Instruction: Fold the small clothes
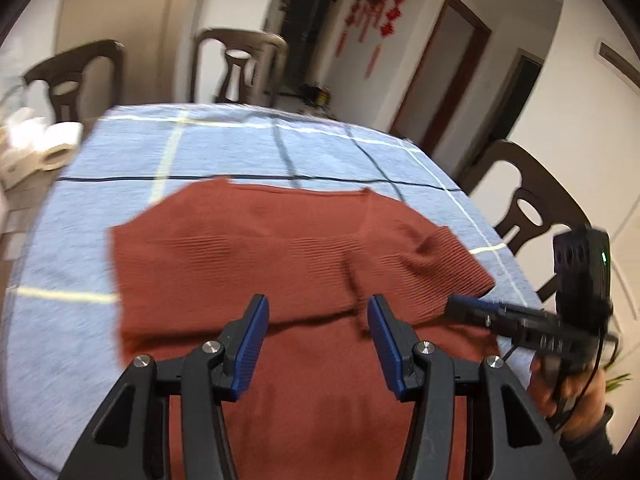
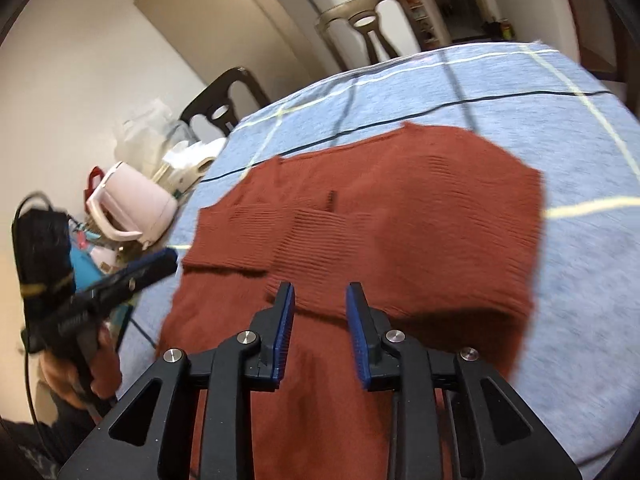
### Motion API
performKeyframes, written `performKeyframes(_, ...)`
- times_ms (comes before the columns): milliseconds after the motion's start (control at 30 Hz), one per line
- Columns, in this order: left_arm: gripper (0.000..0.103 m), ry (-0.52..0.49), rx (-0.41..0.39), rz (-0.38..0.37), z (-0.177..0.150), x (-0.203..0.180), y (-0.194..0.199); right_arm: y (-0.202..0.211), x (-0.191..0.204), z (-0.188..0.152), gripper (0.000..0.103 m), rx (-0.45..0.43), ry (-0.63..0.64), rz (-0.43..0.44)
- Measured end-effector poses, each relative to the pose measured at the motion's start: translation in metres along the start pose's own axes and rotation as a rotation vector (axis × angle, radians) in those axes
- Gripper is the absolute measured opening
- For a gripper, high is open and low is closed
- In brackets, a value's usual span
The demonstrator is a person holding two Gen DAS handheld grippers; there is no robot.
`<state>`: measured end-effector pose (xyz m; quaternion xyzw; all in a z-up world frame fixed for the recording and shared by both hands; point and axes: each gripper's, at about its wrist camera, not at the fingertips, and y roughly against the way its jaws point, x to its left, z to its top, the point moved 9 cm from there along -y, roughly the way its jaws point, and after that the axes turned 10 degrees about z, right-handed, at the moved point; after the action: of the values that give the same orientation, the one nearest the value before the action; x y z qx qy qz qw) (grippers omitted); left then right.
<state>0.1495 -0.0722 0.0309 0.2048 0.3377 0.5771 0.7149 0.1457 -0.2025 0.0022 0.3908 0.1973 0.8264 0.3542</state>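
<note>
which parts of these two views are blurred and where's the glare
Left wrist view: the right gripper and table edges smear with motion, and glare washes out the paper rolls. Right wrist view: the left gripper streaks, while the sweater ribbing stays readable.

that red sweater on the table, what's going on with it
A person is folding a rust-red knit sweater laid on a table under a blue checked cloth, with a handheld claw in each hand. The sleeves look already folded in across the body. Both the left claw and the right claw are open and empty above the near part of the garment, gripping nothing. A pink kettle and other clutter sit off to one side.
</note>
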Motion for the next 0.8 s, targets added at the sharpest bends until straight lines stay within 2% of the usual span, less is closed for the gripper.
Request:
performKeyframes(67, 0.054, -0.019, 0.048, -0.043, 0.001, -0.019, -0.020, 0.009, -0.010, -0.003, 0.027, -0.005, -0.016, -0.016)
performKeyframes(133, 0.053, -0.039, 0.102, -0.057, 0.000, -0.033, -0.043, 0.014, -0.020, -0.008, 0.027, -0.006, -0.035, -0.033)
performKeyframes(200, 0.046, -0.059, 0.141, -0.054, -0.003, -0.042, -0.061, 0.018, -0.027, -0.009, 0.027, -0.010, -0.041, -0.054)
performKeyframes(233, 0.037, -0.066, 0.166, -0.060, -0.005, -0.046, -0.070, 0.019, -0.029, -0.010, 0.027, -0.013, -0.043, -0.058)
performKeyframes(300, 0.024, -0.082, 0.167, -0.060, -0.004, -0.052, -0.077, 0.020, -0.034, -0.010, 0.027, -0.018, -0.051, -0.063)
performKeyframes(333, 0.006, -0.091, 0.166, -0.064, -0.002, -0.054, -0.077, 0.021, -0.037, -0.010, 0.027, -0.019, -0.053, -0.066)
performKeyframes(367, 0.005, -0.091, 0.169, -0.085, -0.001, -0.057, -0.076, 0.021, -0.038, -0.008, 0.027, -0.019, -0.056, -0.067)
performKeyframes(433, 0.005, -0.091, 0.121, -0.114, 0.009, -0.059, -0.064, 0.019, -0.040, -0.007, 0.027, -0.021, -0.055, -0.065)
performKeyframes(500, 0.005, -0.085, 0.059, -0.125, 0.020, -0.057, -0.049, 0.021, -0.042, -0.006, 0.027, -0.025, -0.052, -0.072)
performKeyframes(567, 0.005, -0.067, 0.031, -0.116, 0.028, -0.049, -0.043, 0.022, -0.044, -0.005, 0.027, -0.029, -0.045, -0.088)
performKeyframes(800, 0.006, -0.006, 0.117, -0.025, 0.013, -0.012, -0.077, 0.022, -0.043, -0.004, 0.027, -0.003, -0.005, -0.123)
